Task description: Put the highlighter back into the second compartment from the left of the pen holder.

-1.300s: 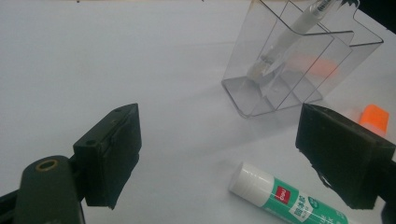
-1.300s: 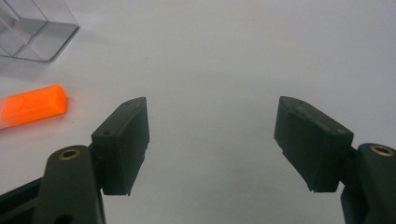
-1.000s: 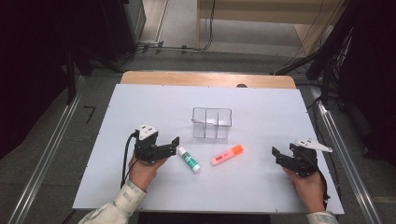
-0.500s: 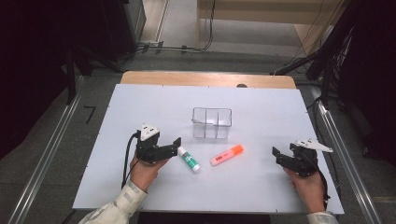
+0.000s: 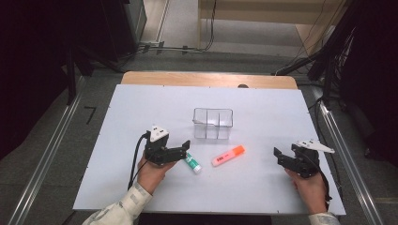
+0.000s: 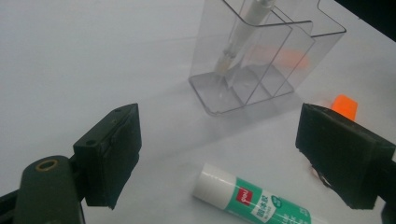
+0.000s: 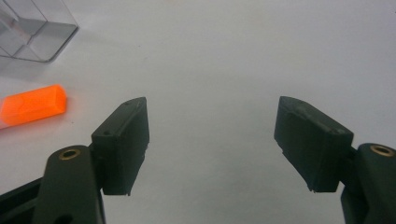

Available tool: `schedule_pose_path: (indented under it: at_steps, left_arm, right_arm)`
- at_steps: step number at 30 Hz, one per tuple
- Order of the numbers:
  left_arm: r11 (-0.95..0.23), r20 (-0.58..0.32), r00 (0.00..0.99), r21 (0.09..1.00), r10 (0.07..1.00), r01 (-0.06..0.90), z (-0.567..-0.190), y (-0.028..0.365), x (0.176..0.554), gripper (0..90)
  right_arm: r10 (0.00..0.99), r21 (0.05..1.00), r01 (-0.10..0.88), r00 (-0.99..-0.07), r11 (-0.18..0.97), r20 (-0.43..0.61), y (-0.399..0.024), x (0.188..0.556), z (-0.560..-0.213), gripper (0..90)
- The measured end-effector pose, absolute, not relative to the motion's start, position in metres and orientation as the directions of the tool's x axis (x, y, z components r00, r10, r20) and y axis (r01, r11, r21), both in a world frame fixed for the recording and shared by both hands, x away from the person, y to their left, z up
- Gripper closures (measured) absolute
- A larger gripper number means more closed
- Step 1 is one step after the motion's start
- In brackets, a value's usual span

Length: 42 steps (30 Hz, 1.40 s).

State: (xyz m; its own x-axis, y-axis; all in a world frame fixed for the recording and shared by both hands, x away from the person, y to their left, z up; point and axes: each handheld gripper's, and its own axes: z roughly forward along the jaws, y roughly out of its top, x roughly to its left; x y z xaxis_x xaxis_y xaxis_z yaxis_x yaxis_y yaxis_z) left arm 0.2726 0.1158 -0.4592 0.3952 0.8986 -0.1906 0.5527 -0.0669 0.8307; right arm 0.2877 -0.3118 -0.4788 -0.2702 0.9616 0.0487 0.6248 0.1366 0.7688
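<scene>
Left claw [image 5: 180,151] stood wide open, gripping nothing, low over the white surface [image 5: 117,122]. Glue stick [image 6: 254,200] lay flat between its jaws: white cap, green label with a small red logo and white characters too small to read. Clear divided organizer [image 5: 213,123] sat beyond, a white pen [image 6: 243,28] leaning in one compartment. Orange highlighter [image 5: 228,155] lay just right of the glue stick. Right claw [image 5: 280,158] was open, empty, well apart.
</scene>
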Motion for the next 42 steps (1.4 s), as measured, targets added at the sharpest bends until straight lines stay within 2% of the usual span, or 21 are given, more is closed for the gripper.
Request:
schedule_pose_path:
  at_steps: [11,42]
  left_arm:
    - [-0.134,-0.176,0.469,0.821,0.866,0.556,-0.463,0.084,0.277,14.6]
    - [-0.226,-0.142,0.540,0.799,0.829,0.558,-0.479,0.031,0.279,15.4]
  right_arm:
    - [0.962,0.769,0.625,-0.268,0.137,0.046,-0.312,0.287,-0.479,25.2]
    - [0.961,0.767,0.626,-0.273,0.139,0.048,-0.313,0.287,-0.479,25.2]
